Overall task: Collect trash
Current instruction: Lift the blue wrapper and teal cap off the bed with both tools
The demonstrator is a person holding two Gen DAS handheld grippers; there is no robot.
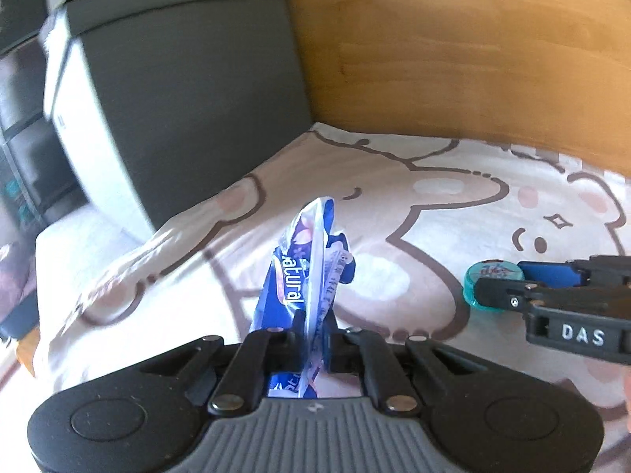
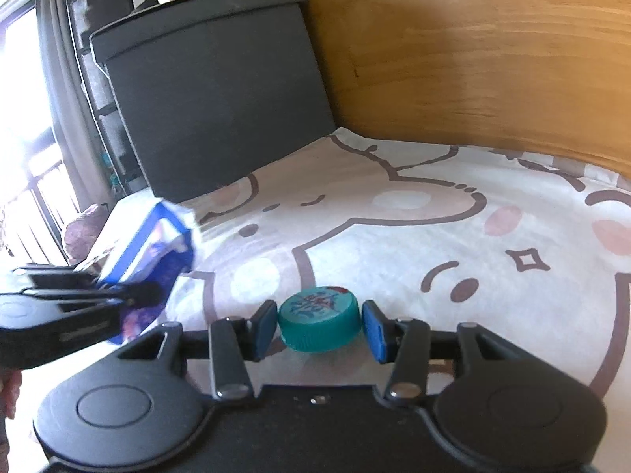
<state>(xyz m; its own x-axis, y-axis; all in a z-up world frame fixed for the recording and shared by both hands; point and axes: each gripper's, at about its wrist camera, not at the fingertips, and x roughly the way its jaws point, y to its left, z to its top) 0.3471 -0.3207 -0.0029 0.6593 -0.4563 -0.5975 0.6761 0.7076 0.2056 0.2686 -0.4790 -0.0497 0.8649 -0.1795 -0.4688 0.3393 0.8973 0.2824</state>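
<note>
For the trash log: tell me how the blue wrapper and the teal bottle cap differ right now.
The blue wrapper is thin, crumpled film standing up off the sheet; the teal bottle cap is a rigid round disc lying flat on the bedsheet. The left gripper pinches the wrapper tight; the right gripper brackets the cap with pads at its sides. Both are small printed trash.

Bed, cartoon-print sheet, with items resting on it

Bed sheet point(image 2: 394, 236): pale, printed with brown-outlined cartoon bears with pink cheeks. Dark grey lidded box point(image 2: 221, 98): stands on the sheet at its far left corner, against the wooden headboard point(image 2: 493, 59) along the far edge. Teal bottle cap point(image 2: 319, 321): lies flat on the sheet, nearer than the box and to its right, well apart from it, printed top up.
</note>
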